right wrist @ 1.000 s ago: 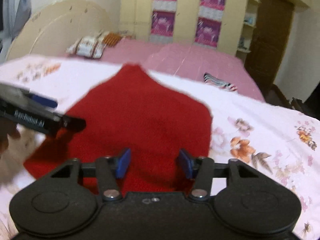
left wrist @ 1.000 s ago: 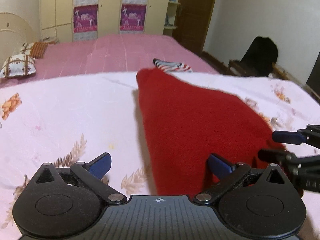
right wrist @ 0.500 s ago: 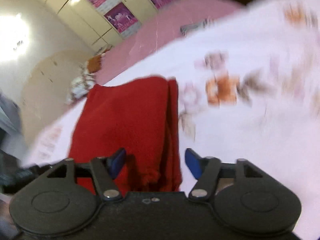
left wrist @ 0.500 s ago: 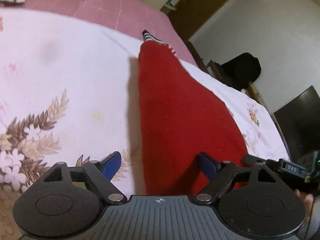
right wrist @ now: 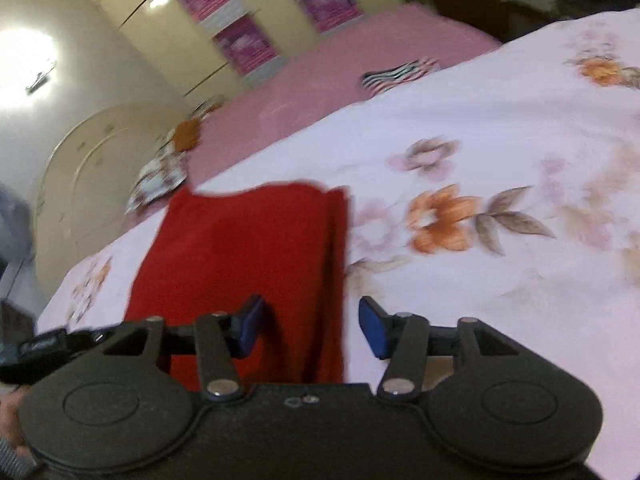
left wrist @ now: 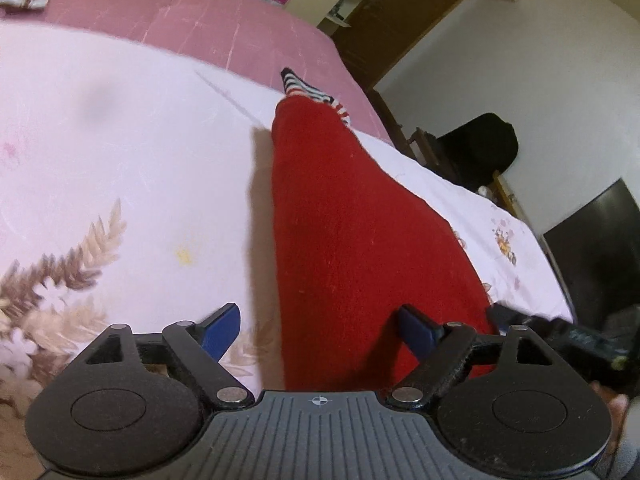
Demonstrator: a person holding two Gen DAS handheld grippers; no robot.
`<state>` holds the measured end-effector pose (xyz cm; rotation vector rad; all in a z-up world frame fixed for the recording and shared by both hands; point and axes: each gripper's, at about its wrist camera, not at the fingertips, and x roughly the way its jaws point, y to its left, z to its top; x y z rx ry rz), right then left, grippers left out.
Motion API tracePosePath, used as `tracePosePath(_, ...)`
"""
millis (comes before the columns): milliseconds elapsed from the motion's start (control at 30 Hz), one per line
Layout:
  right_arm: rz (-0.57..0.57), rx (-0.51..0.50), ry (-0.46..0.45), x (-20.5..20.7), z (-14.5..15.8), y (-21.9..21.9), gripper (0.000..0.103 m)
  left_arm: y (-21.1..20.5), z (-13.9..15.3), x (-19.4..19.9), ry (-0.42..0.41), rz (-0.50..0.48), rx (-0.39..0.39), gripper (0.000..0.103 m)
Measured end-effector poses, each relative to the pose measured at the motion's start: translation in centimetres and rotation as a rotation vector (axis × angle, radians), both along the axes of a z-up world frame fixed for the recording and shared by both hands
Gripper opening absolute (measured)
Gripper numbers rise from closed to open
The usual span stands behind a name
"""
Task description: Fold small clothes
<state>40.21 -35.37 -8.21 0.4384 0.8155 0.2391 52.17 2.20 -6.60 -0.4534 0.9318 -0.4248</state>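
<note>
two grippers work over one red cloth (left wrist: 352,240) that lies folded in a long strip on the floral sheet (left wrist: 120,152) of a bed. in the left wrist view the left gripper (left wrist: 320,326) sits low at the near end of the cloth, its blue fingers (left wrist: 222,326) spread wide: the left one is over the bare sheet just beside the cloth's left edge, the right one is over the red fabric, and neither presses on it, so nothing is gripped. the cloth runs away from this gripper and narrows toward a striped garment (left wrist: 316,94) lying at its far tip, on the edge of the pink bedspread (left wrist: 200,28). part of the right gripper shows dark at the cloth's near right corner.

in the right wrist view the right gripper (right wrist: 310,326) is at the cloth's (right wrist: 240,248) right side, where layered folded edges show. its fingers (right wrist: 372,326) are closing; the left one is over the red fabric and the right one over the sheet (right wrist: 480,152), with the cloth's right edge between them. a gap remains on both sides, so they hold nothing. the view is blurred. the striped garment (right wrist: 400,74) lies well apart, farther up the bed, and a pillow (right wrist: 160,176) sits by the headboard
</note>
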Motion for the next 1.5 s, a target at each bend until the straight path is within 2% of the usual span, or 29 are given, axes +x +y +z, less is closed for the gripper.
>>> tracePosePath(67, 0.040, -0.027, -0.121, -1.6, 1.8, 0.7, 0.045, 0.0, 0.0, 0.3, -0.013, -0.002, 0.028, 0.085)
tracePosePath(167, 0.079, -0.163, -0.170, -1.0, 2.8, 3.2, 0.042, -0.2, -0.5, 0.9, 0.009, 0.016, 0.003, 0.085)
tracePosePath(200, 0.085, -0.193, -0.179, -0.7, 2.6, 3.8, 0.035, -0.5, -0.6, 0.9, 0.007, 0.014, 0.008, 0.085)
tracePosePath(233, 0.110, -0.199, -0.161, -0.2, 1.9, 4.2, 0.029, -0.7, -0.6, 0.9, 0.003, 0.010, 0.014, 0.085)
tracePosePath(267, 0.127, -0.224, -0.095, 0.8, 0.6, 4.4, 0.013, -0.8, -0.7, 0.9, 0.000, 0.006, 0.019, 0.085)
tracePosePath(300, 0.123, -0.277, -0.044, 1.3, -0.5, 4.6, 0.013, -0.9, -0.7, 0.8, 0.000, 0.004, 0.022, 0.085)
tracePosePath(333, 0.118, -0.296, -0.067, 1.2, -0.8, 4.5, 0.015, -0.8, -0.5, 0.9, 0.004, 0.001, 0.027, 0.085)
tracePosePath(433, 0.084, -0.242, -0.069, 0.6, 0.6, 3.3, 0.020, -0.3, 0.0, 0.5, 0.001, -0.010, 0.041, 0.085)
tracePosePath(467, 0.066, -0.188, -0.075, 0.1, 1.2, 2.4, 0.030, 0.0, 0.0, 0.3, 0.004, -0.016, 0.034, 0.085)
tracePosePath(500, 0.059, -0.116, -0.071, -0.4, 1.6, 1.4, 0.046, 0.2, 0.0, 0.2, 0.010, -0.024, 0.024, 0.085)
tracePosePath(567, 0.081, 0.028, -0.010, -0.4, 0.9, -0.6, 0.067, 0.5, -0.3, 0.2, 0.031, -0.036, -0.002, 0.085)
tracePosePath(667, 0.090, 0.139, 0.127, 0.3, -1.0, -1.9, 0.067, 0.5, -0.6, 0.1, 0.049, -0.048, -0.021, 0.084)
tracePosePath(733, 0.087, 0.208, 0.177, 0.2, -2.4, -2.6, 0.067, 0.2, -0.7, 0.3, 0.057, -0.056, -0.029, 0.084)
tracePosePath(833, 0.088, 0.299, 0.180, 0.5, -3.5, -3.0, 0.067, -0.6, -0.8, 0.7, 0.064, -0.075, -0.035, 0.084)
tracePosePath(900, 0.134, 0.320, 0.184, 0.8, -3.5, -2.4, 0.067, -1.0, -0.9, 0.9, 0.061, -0.084, -0.037, 0.084)
tracePosePath(967, 0.188, 0.297, 0.172, 1.0, -3.4, -1.3, 0.066, -1.2, -1.0, 1.1, 0.058, -0.095, -0.044, 0.084)
tracePosePath(1033, 0.225, 0.275, 0.166, 1.2, -3.2, -0.7, 0.059, -1.2, -1.0, 1.3, 0.056, -0.104, -0.048, 0.083)
tracePosePath(1067, 0.237, 0.272, 0.166, 1.2, -3.1, -0.6, 0.055, -1.1, -1.0, 1.3, 0.054, -0.110, -0.051, 0.078)
tracePosePath(1167, 0.252, 0.304, 0.158, 1.7, -3.6, -1.1, 0.049, -0.9, -1.3, 1.6, 0.052, -0.107, -0.071, 0.078)
tracePosePath(1200, 0.249, 0.323, 0.156, 1.7, -3.7, -1.3, 0.048, -1.3, -1.3, 1.7, 0.043, -0.104, -0.061, 0.078)
tracePosePath(1267, 0.240, 0.338, 0.141, 2.3, -3.9, -0.6, 0.047, -3.0, -0.7, 2.1, 0.017, -0.113, 0.023, 0.078)
tracePosePath(1333, 0.248, 0.281, 0.119, 2.7, -3.3, 0.8, 0.046, -4.6, -0.2, 2.2, -0.007, -0.128, 0.098, 0.078)
tracePosePath(1400, 0.256, 0.216, 0.101, 2.7, -2.6, 1.7, 0.045, -4.9, -0.1, 2.2, -0.016, -0.117, 0.102, 0.074)
tracePosePath(1500, 0.251, 0.179, 0.086, 2.5, -2.2, 2.0, 0.043, -5.3, 0.1, 1.8, -0.042, -0.108, 0.112, 0.068)
